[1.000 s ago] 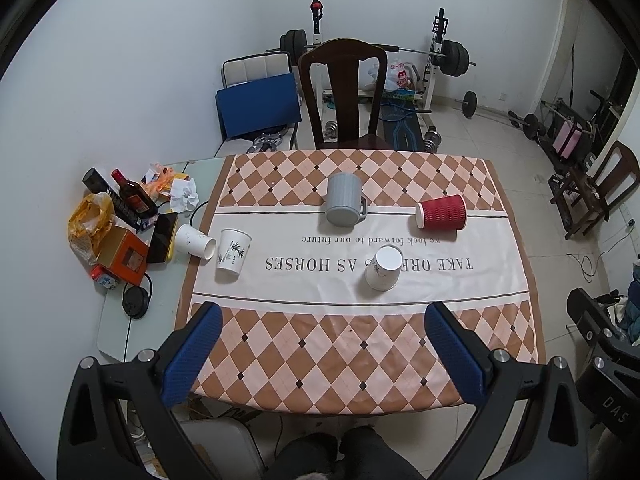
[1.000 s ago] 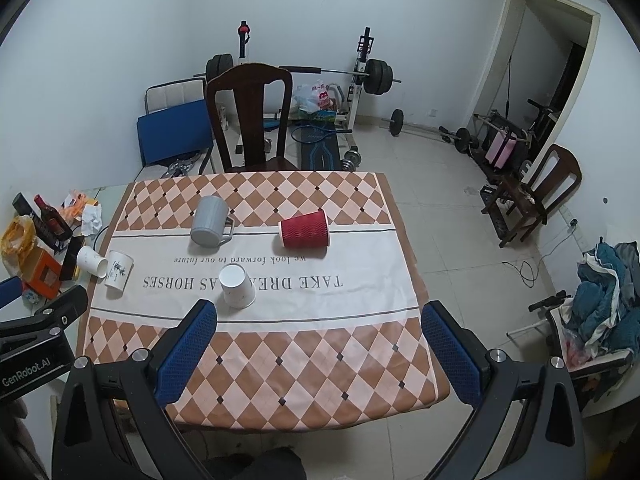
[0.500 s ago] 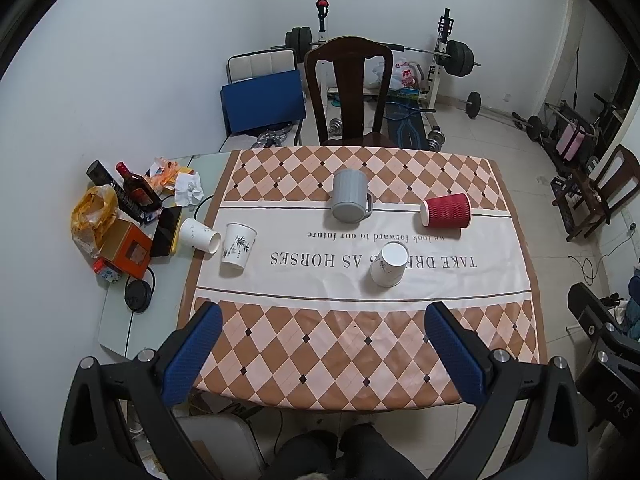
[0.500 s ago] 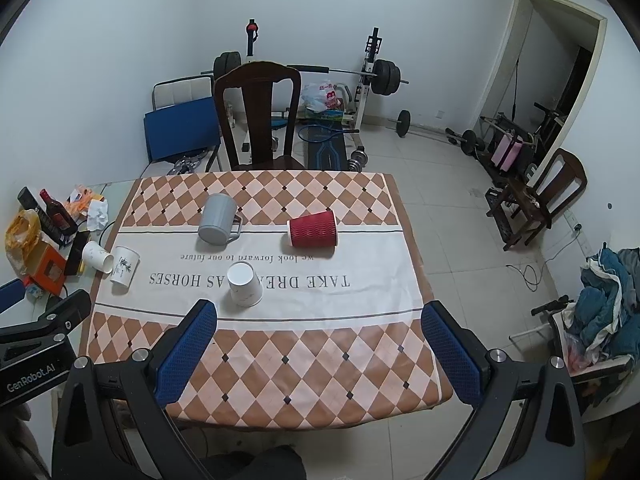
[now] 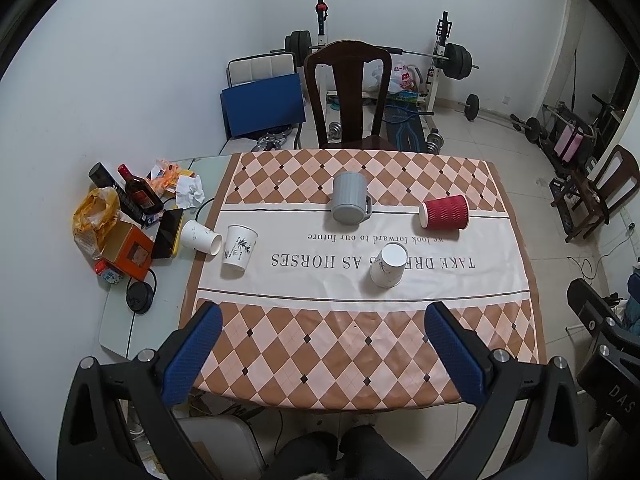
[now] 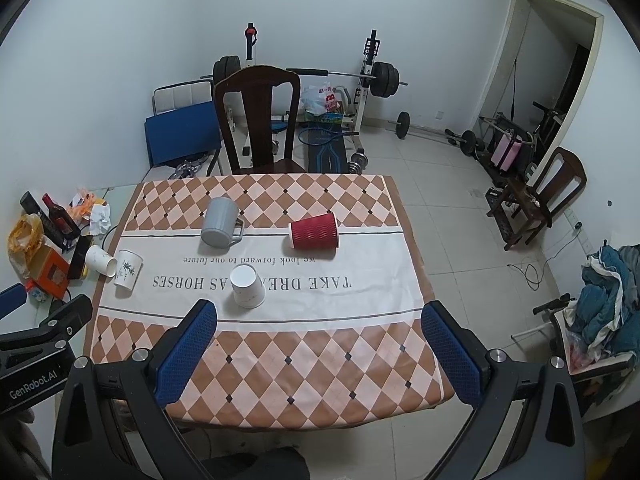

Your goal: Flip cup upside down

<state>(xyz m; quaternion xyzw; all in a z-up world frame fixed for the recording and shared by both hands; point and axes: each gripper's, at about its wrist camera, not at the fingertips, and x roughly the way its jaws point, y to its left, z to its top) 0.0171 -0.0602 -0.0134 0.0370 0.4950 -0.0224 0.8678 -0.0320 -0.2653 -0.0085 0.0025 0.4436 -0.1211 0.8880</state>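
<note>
Both the left gripper [image 5: 322,354] and the right gripper [image 6: 318,350] gape wide, holding nothing (high above the table [image 5: 360,360]). Mid-frame, the white cup [image 5: 387,265] stands upside down; the red cup [image 5: 444,212] lies sideways.

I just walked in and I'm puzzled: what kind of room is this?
Probably a spare room at home, doubling as a gym: a barbell rack by the far wall, a wooden chair, and a table with cups on a checked cloth.

White paper cups: three [image 5: 387,265] [image 5: 239,247] [image 5: 200,237]. Red ribbed cup [image 5: 444,211]: one. Grey mug [image 5: 349,203]: one. Dark bottle [image 5: 140,192]: one. Orange box [image 5: 127,251]: one. Wooden chairs: two [image 5: 349,92] [image 5: 604,192]. Tongs: two pairs [image 5: 324,354] [image 6: 320,352].
</note>
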